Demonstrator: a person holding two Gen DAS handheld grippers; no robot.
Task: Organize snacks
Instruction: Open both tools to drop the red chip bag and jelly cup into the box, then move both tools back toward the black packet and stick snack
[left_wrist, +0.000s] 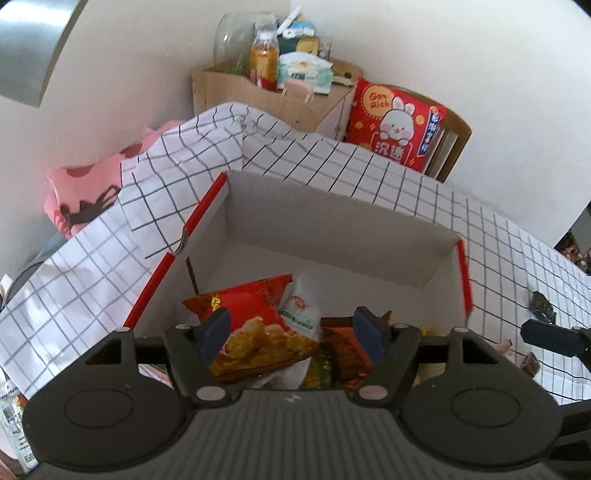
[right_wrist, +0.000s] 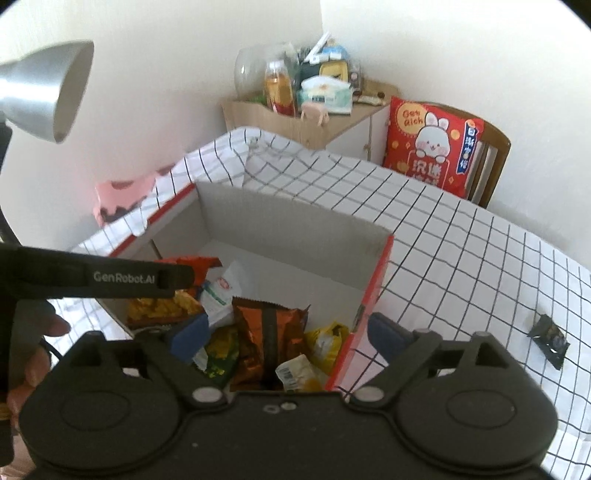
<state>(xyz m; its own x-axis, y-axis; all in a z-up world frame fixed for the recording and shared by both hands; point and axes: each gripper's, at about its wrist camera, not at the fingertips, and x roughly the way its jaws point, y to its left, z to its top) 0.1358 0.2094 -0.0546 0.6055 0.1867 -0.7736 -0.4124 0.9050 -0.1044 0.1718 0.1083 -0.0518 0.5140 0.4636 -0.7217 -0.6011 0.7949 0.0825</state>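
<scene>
A cardboard box (left_wrist: 332, 221) sits on the checked tablecloth (left_wrist: 424, 192), directly below both grippers, which tilt steeply down into it. The left gripper (left_wrist: 293, 332) hangs over a red snack bag (left_wrist: 255, 317), jaws spread, gripping nothing. The right gripper (right_wrist: 286, 332) stands wide open above an orange packet (right_wrist: 269, 332). A small dark packet (right_wrist: 549, 339) lies on the cloth to its right.

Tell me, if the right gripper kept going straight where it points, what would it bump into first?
Probably the copper-brown snack packet in the box, lying directly between the open jaws of the right gripper; depth is hard to judge.
</scene>
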